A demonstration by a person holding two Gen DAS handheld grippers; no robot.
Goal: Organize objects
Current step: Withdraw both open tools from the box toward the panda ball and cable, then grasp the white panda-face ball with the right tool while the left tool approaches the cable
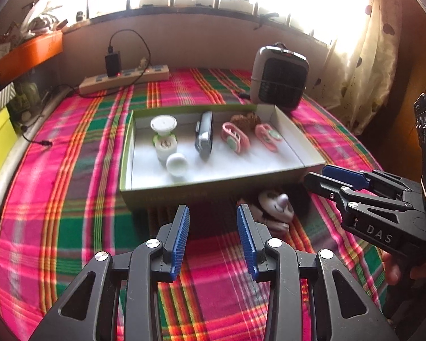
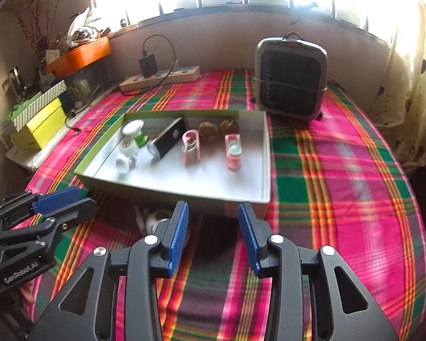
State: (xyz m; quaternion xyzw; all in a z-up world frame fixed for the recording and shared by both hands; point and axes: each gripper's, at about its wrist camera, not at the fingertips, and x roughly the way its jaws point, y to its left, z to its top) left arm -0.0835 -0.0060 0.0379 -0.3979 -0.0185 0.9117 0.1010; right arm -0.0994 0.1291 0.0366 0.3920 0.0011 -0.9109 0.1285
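Note:
A shallow cardboard box [image 1: 213,183] with a white inside lies on the plaid cloth. It holds white bottles [image 1: 166,142], a black and silver device [image 1: 204,136], two pink clips [image 1: 235,137] and two brown balls [image 1: 245,119]. A plush toy [image 1: 277,206], white-faced with a dark body [image 2: 218,236], lies on the cloth just before the box's front wall. My left gripper [image 1: 213,218] is open and empty, left of the toy. My right gripper [image 2: 213,216] hovers open over the toy's dark body, its pads not pressing on it. Each gripper shows in the other's view: right gripper [image 1: 316,173], left gripper [image 2: 82,199].
A small heater [image 2: 291,76] stands behind the box at the right. A power strip [image 1: 125,79] with a black charger lies at the back. Yellow and striped boxes [image 2: 39,125] and an orange tray [image 2: 79,54] crowd the left side. A curtain hangs at the right.

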